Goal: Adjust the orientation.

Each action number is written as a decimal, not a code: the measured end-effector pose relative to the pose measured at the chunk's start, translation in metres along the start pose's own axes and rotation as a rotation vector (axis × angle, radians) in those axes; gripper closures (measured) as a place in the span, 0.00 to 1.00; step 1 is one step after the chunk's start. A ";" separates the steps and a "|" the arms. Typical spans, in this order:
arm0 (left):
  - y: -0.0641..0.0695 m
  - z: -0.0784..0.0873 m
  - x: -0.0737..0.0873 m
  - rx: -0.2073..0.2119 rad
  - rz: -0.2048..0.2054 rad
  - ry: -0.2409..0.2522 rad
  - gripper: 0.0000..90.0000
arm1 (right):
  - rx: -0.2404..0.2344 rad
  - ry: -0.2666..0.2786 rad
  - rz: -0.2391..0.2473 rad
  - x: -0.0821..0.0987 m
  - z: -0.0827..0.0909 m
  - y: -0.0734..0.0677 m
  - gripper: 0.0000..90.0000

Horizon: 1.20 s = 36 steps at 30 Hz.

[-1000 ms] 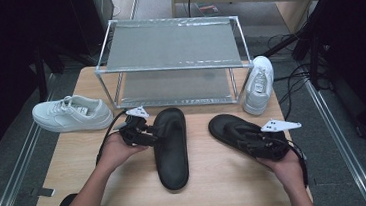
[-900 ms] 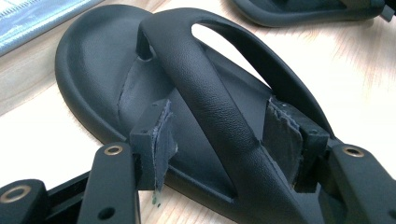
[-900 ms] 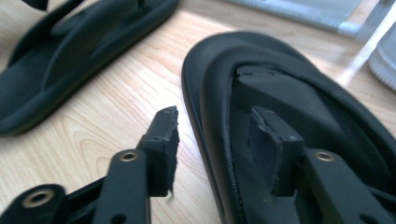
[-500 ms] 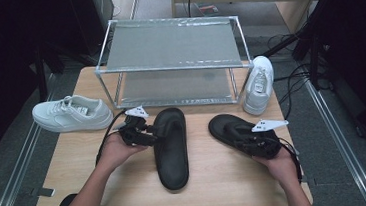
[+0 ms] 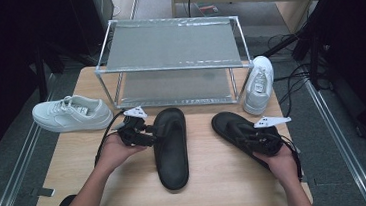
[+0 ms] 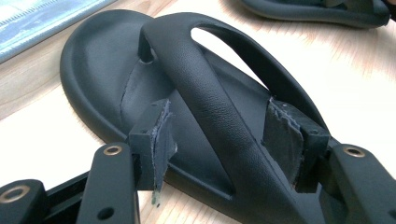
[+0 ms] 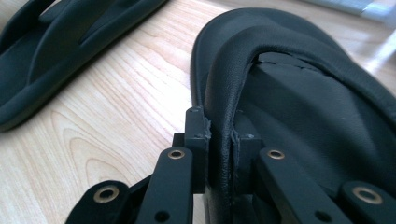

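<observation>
left gripper [image 6: 219, 140]: jaws wide, straddling the left sandal [image 5: 171, 146] strap, pads probably not touching
right gripper [image 7: 219, 135]: jaws just closed, pinching the right sandal [image 5: 241, 130] strap

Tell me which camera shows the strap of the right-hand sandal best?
The right gripper view: the strap is up close, pinched between the right tongs. The high view shows that sandal small and dark, its strap hard to make out. The left gripper view catches just the sandal's edge at the top.
</observation>
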<state>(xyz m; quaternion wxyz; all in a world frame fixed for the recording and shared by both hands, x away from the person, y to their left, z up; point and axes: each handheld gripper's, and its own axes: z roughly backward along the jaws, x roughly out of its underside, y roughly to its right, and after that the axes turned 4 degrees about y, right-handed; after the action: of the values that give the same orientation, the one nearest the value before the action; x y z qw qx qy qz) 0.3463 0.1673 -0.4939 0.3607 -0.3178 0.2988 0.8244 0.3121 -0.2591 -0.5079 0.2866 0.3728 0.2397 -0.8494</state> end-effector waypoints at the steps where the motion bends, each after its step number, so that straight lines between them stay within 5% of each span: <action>1: 0.000 0.001 0.000 0.000 -0.001 0.004 0.47 | 0.002 0.000 -0.007 -0.002 0.001 -0.001 0.91; 13: 0.004 0.015 0.011 -0.023 0.010 0.025 0.47 | -0.019 0.010 -0.014 -0.029 -0.010 -0.017 0.91; 36: 0.012 0.035 0.035 -0.064 0.035 0.050 0.48 | 0.005 -0.106 -0.034 -0.055 -0.078 -0.045 0.91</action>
<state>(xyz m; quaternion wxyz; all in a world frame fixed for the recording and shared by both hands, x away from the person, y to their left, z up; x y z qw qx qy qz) 0.3074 0.1999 -0.4953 0.3284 -0.3446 0.2864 0.8315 0.3517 -0.1609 -0.5043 0.2834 0.3238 0.2281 -0.8734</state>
